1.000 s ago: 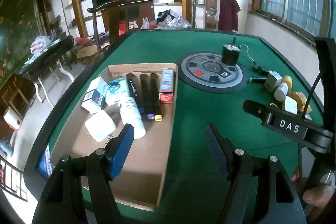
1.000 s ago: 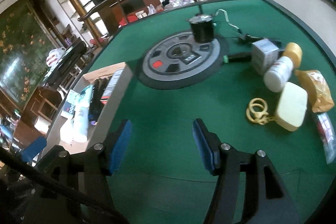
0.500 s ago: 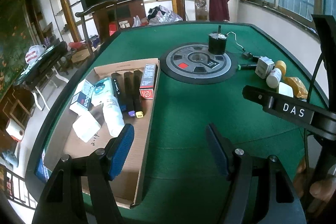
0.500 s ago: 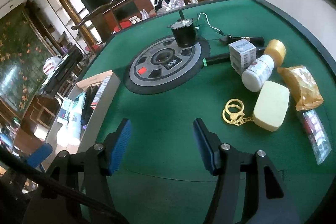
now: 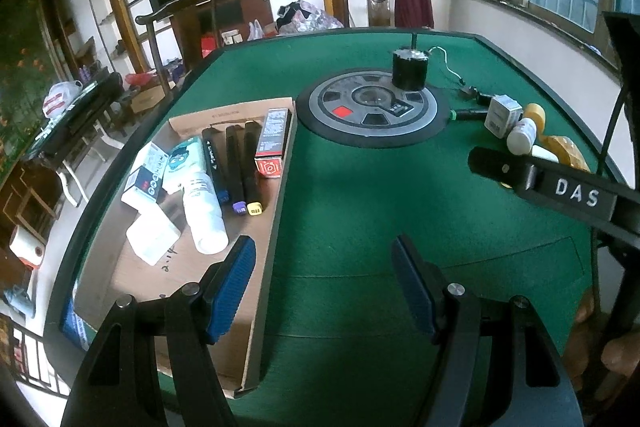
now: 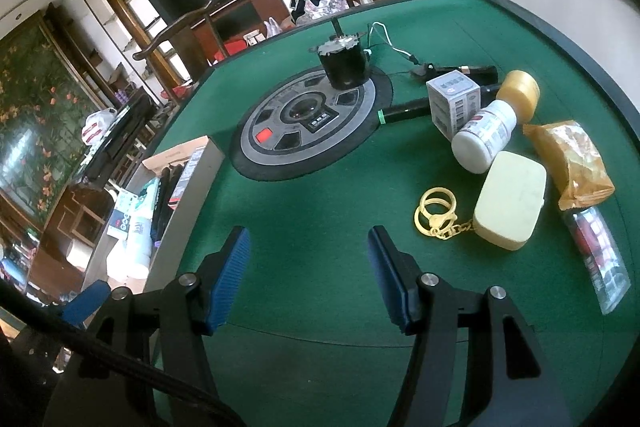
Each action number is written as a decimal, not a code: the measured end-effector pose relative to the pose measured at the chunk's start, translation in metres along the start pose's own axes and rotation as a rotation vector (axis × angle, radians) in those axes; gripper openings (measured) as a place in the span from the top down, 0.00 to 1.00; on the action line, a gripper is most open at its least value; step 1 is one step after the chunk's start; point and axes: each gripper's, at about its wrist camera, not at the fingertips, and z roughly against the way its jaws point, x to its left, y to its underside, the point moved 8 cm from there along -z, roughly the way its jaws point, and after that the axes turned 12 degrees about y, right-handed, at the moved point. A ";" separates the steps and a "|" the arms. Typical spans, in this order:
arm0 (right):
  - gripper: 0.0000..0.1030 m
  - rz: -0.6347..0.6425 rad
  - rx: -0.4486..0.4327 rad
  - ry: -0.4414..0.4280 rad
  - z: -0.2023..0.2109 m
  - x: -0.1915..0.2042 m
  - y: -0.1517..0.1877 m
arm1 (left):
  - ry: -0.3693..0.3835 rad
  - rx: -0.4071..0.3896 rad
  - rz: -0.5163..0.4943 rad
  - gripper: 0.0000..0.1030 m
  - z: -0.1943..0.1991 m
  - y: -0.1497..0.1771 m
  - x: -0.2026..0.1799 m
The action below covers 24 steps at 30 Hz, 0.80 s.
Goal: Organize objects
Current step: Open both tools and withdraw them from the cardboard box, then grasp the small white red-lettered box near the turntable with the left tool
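A shallow brown cardboard tray (image 5: 260,291) at the green felt bench's (image 5: 360,195) left edge holds markers and a white tube. Loose items (a pale yellow plastic case (image 6: 510,201), a white pill bottle (image 6: 486,135)) lie near the right edge. The left gripper (image 5: 322,285) and right gripper (image 6: 308,273) hover with jaws wide, holding nothing.

1. "das" in white capitals stands on the black bar of the right gripper (image 5: 576,191), seen from the left wrist view.
2. print on the boxes (image 5: 273,143) and bottle (image 6: 485,135) is too small to read.
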 end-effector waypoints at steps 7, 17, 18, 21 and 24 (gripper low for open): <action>0.42 0.004 -0.030 0.019 0.011 -0.012 -0.011 | -0.001 0.017 -0.011 0.37 -0.006 0.001 -0.006; 0.42 -0.016 -0.094 0.085 0.036 -0.059 -0.045 | 0.063 0.078 0.002 0.37 -0.022 0.006 -0.018; 0.42 -0.026 -0.108 0.104 0.040 -0.070 -0.053 | 0.088 0.086 0.012 0.37 -0.024 0.006 -0.020; 0.40 -0.071 -0.142 0.152 0.047 -0.102 -0.073 | 0.187 0.099 0.040 0.37 -0.027 0.005 -0.030; 0.35 -0.150 -0.173 0.187 0.049 -0.139 -0.093 | 0.288 0.101 0.046 0.37 -0.029 -0.005 -0.046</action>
